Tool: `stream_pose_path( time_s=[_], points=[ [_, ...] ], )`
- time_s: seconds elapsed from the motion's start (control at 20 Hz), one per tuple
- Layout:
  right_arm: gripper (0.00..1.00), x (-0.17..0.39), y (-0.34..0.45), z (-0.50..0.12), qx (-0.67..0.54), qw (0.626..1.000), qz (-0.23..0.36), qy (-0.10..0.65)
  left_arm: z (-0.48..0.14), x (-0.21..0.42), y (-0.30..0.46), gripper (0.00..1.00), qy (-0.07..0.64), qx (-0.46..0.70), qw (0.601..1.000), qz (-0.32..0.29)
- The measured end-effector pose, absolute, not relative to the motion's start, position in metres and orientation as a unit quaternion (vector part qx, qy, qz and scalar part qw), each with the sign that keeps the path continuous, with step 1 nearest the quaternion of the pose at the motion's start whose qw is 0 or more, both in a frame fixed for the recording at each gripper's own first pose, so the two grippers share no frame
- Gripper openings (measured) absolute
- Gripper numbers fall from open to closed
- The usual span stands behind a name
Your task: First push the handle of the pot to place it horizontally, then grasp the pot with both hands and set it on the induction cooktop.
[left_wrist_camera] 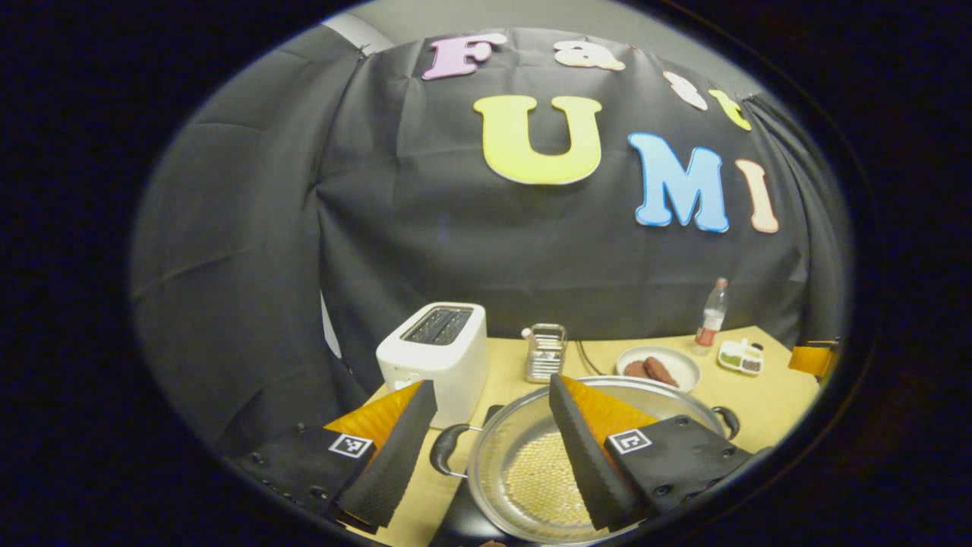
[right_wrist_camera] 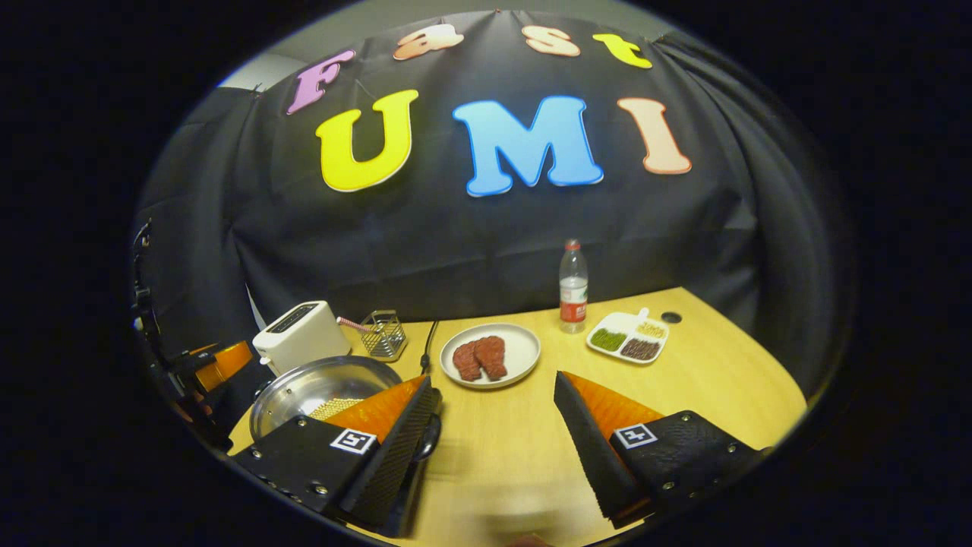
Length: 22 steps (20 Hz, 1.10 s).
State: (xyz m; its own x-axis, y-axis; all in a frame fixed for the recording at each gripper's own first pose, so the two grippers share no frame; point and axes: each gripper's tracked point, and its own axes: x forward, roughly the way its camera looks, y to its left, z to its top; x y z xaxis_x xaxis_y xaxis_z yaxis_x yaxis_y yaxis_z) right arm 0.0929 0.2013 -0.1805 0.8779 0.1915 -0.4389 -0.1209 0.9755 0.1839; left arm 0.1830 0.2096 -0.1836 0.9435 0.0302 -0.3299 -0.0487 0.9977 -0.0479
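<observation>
pot (left_wrist_camera: 531, 463) perhaps on cooktop, both grippers' jaws apart

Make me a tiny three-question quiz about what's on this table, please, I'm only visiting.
1. True or false: the pot holds soup.
2. What lies on the round white plate? A) meat patties B) bread C) eggs
3. Fill in: the white appliance behind the pot is a ____.

Key: 1 false, it looks empty. 2 A, two patties. 3 toaster. Both the left gripper and right gripper stand open, holding nothing.
</observation>
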Motion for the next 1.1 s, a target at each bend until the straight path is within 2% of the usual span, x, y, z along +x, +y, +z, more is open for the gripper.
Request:
stream_pose_path(
  time_s=[0.05, 0.15, 0.2, 0.25, 0.3, 0.35, 0.45, 0.5, 0.55, 0.6, 0.75, 0.85, 0.95, 1.1],
  points=[
    [0.98, 0.087, 0.184, -0.170, 0.060, 0.971, 0.081, 0.217, -0.168, 0.169, 0.194, 1.00, 0.153, -0.035, 0.987, 0.019],
    [0.98, 0.071, 0.156, -0.152, 0.032, 0.977, 0.088, 0.190, -0.125, 0.146, 0.162, 1.00, 0.116, -0.043, 0.992, 0.010],
    [0.98, 0.063, 0.143, -0.142, 0.023, 0.980, 0.092, 0.176, -0.108, 0.135, 0.145, 0.94, 0.098, -0.043, 0.994, 0.006],
    [0.98, 0.055, 0.130, -0.131, 0.018, 0.982, 0.095, 0.163, -0.092, 0.124, 0.130, 0.94, 0.085, -0.045, 0.995, 0.003],
    [0.98, 0.046, 0.119, -0.121, 0.017, 0.984, 0.099, 0.150, -0.079, 0.109, 0.113, 1.00, 0.075, -0.048, 0.996, 0.000],
    [0.98, 0.038, 0.109, -0.112, 0.016, 0.985, 0.103, 0.139, -0.068, 0.096, 0.097, 1.00, 0.065, -0.053, 0.996, 0.001],
    [0.98, 0.020, 0.088, -0.096, 0.014, 0.986, 0.112, 0.123, -0.047, 0.067, 0.069, 0.94, 0.046, -0.060, 0.997, -0.001],
    [0.98, 0.010, 0.079, -0.090, 0.014, 0.986, 0.117, 0.114, -0.040, 0.051, 0.056, 0.94, 0.040, -0.057, 0.998, -0.002],
    [0.98, 0.001, 0.069, -0.083, 0.014, 0.987, 0.121, 0.107, -0.033, 0.038, 0.044, 1.00, 0.034, -0.050, 0.998, -0.002],
    [0.98, -0.007, 0.060, -0.077, 0.012, 0.987, 0.123, 0.100, -0.026, 0.025, 0.033, 0.96, 0.029, -0.043, 0.999, -0.004],
    [0.98, -0.024, 0.037, -0.056, 0.016, 0.990, 0.114, 0.082, -0.006, -0.004, 0.009, 1.00, 0.013, -0.018, 1.000, -0.014],
    [0.98, -0.035, 0.029, -0.044, 0.026, 0.991, 0.109, 0.071, 0.003, -0.017, -0.001, 0.96, 0.007, -0.021, 1.000, -0.017],
    [0.98, -0.042, 0.026, -0.035, 0.031, 0.992, 0.106, 0.065, 0.010, -0.028, -0.005, 1.00, 0.000, -0.024, 0.999, -0.023],
    [0.98, -0.050, 0.026, -0.022, 0.034, 0.993, 0.098, 0.055, 0.021, -0.039, -0.006, 1.00, -0.011, -0.020, 0.999, -0.033]
  ],
)
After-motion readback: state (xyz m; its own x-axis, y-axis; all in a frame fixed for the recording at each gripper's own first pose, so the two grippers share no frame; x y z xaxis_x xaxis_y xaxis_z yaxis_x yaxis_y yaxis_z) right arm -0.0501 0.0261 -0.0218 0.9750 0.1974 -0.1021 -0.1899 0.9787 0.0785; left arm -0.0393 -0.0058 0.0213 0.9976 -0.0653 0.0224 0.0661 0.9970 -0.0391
